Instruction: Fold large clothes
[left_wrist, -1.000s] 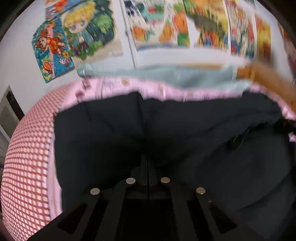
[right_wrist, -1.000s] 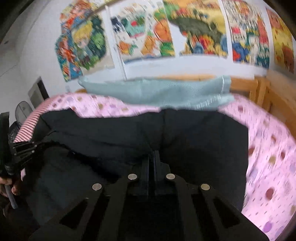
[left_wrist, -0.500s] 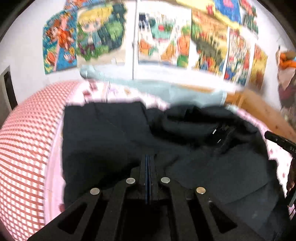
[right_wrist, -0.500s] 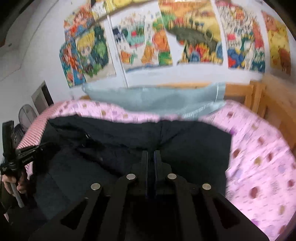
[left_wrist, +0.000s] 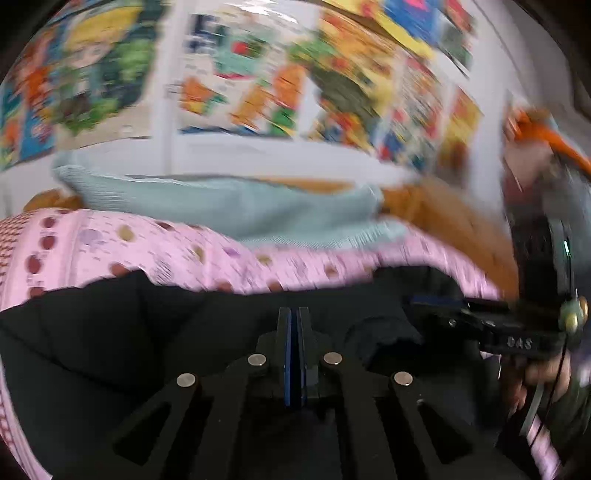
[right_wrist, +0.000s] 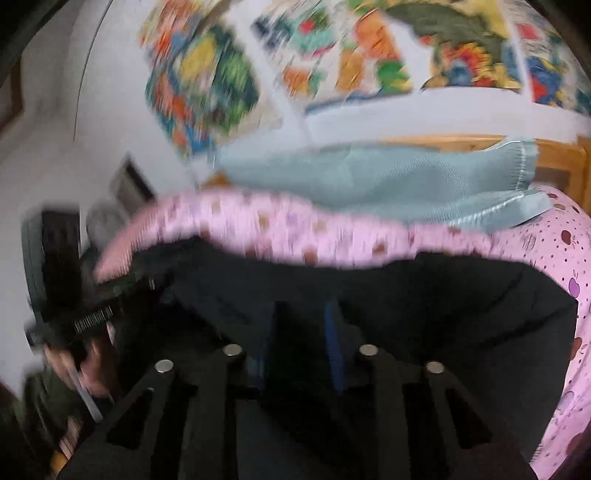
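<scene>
A large dark garment lies spread on the pink dotted bed sheet. My left gripper hangs over its near part, shut, its blue pads pressed together with no cloth seen between them. In the right wrist view, my right gripper hovers over the same garment. Its jaws are opening, with a clear gap and nothing pinched. The right gripper also shows at the right of the left wrist view, held by a hand. Both views are blurred.
A folded light blue-green cloth lies at the far side of the bed, against the wooden bed frame. Colourful posters cover the white wall behind. The pink sheet shows past the garment's far edge.
Both views have tilted up and drawn back from the garment, which now lies lower in frame. The right jaws were shut and now stand parted. The left jaws remain shut.
</scene>
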